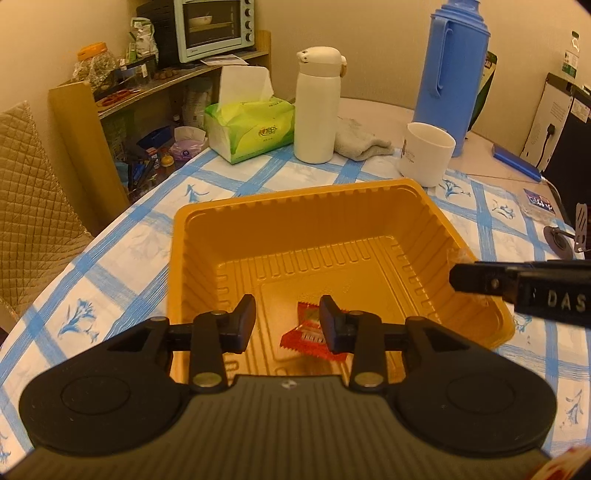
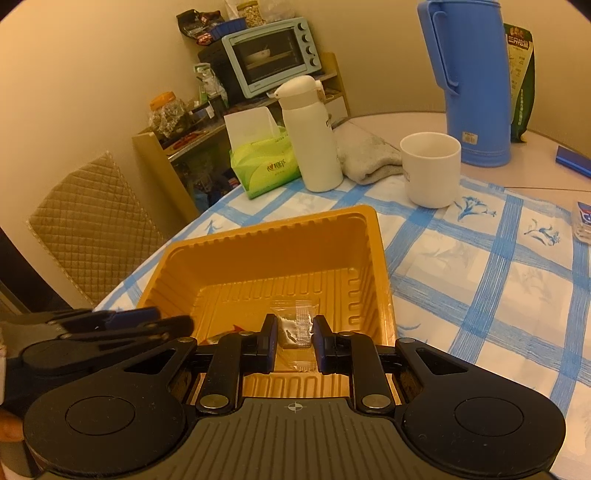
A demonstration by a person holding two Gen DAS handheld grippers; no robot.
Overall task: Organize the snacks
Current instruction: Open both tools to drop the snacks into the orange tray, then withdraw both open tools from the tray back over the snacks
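Nearest in the left wrist view, the left gripper [image 1: 287,318] hangs over the near part of the yellow tray [image 1: 258,206] with its jaws spread and nothing between them. One red snack packet [image 1: 303,334] lies on the tray floor just below, its right end hidden behind the right finger. In the right wrist view the right gripper [image 2: 294,341] pinches one clear snack packet [image 2: 295,326] over the same tray [image 2: 380,266]; the jaws are pressed in on the packet from both sides, and its lower part is hard to make out against the ribbed floor. A sliver of something red [image 2: 236,328] shows beside the left finger (most likely the red packet, though too little shows to be sure).

There are two packets in sight, one tray, and two grippers; each gripper appears in the other's view only as a dark, partly cut-off shape at the frame's edge.

Beyond the tray, on the blue-checked tablecloth [image 1: 122,258], stand one white mug [image 1: 426,153], one white flask [image 1: 317,107], one green tissue pack [image 1: 251,129] and one grey cloth [image 1: 360,142]. Farther back stands one blue thermos [image 1: 452,70], its top cut off in the right wrist view. At the far left, a wooden shelf [image 1: 77,122] carries one pale green toaster oven [image 1: 214,27] and cluttered jars and bags too small to count.
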